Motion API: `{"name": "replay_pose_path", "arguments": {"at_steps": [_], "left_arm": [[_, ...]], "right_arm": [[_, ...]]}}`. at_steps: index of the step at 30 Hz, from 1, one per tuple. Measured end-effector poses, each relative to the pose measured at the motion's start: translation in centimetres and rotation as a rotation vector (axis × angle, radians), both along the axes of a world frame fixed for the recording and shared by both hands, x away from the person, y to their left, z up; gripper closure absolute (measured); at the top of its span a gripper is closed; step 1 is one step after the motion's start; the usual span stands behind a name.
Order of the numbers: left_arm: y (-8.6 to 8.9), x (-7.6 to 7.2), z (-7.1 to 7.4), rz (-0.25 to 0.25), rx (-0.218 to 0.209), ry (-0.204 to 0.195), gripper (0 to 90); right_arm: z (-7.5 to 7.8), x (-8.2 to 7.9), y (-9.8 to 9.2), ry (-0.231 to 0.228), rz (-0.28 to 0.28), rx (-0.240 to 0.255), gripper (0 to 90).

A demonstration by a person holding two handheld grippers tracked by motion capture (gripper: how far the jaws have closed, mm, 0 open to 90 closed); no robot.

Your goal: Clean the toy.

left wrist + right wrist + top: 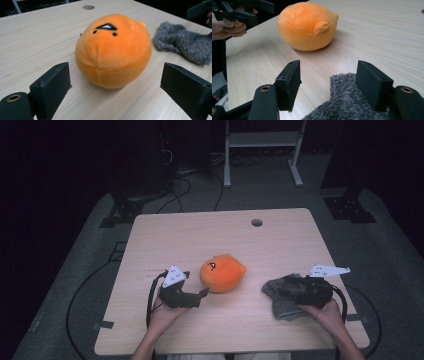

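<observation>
No legible text, labels, brands or numbers anywhere; the round orange plush toy [113, 51] carries just a stitched black face.

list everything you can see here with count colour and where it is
plush toy: 1, orange with a small black and white face mark, near the middle of the table, just ahead of the left gripper's open jaws
fuzzy cloth: 1, grey, on the table's right side, partly under the right gripper
table: 1, light wood, with a round hole near its far edge
metal frame: 1, white, on the floor beyond the table
cables: several, black, on the floor behind the table
left gripper: 1, black, jaws open, nothing between them
right gripper: 1, black, jaws open over the cloth's edge
hands: 2, holding the grippers at the table's near edge
</observation>
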State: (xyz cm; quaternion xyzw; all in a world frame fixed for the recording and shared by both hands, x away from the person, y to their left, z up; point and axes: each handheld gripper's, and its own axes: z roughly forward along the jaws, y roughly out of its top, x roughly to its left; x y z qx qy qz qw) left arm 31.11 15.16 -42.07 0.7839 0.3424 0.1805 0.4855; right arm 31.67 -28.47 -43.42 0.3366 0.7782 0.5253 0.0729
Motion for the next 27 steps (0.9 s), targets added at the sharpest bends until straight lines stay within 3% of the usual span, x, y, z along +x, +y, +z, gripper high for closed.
{"name": "replay_pose_path", "arguments": {"at_steps": [12, 19, 22, 27], "left_arm": [[2.4, -1.0, -1.0, 0.047, 0.006, 0.0, 8.1], [3.1, -1.5, -2.0, 0.065, 0.041, -0.009, 8.1], [3.4, -1.1, -2.4, 0.064, 0.025, 0.026, 8.1], [3.5, -0.9, -2.5, 0.073, -0.02, 0.04, 7.1]], "right_arm": [[-0.3, 0.0, 0.3, 0.005, 0.006, -0.016, 33.8], [-0.6, -0.3, 0.3, 0.01, -0.001, -0.018, 33.5], [-0.8, -0.5, 0.5, 0.01, 0.003, -0.033, 33.5], [-0.9, -0.5, 0.6, 0.003, 0.003, -0.051, 33.8]]}}
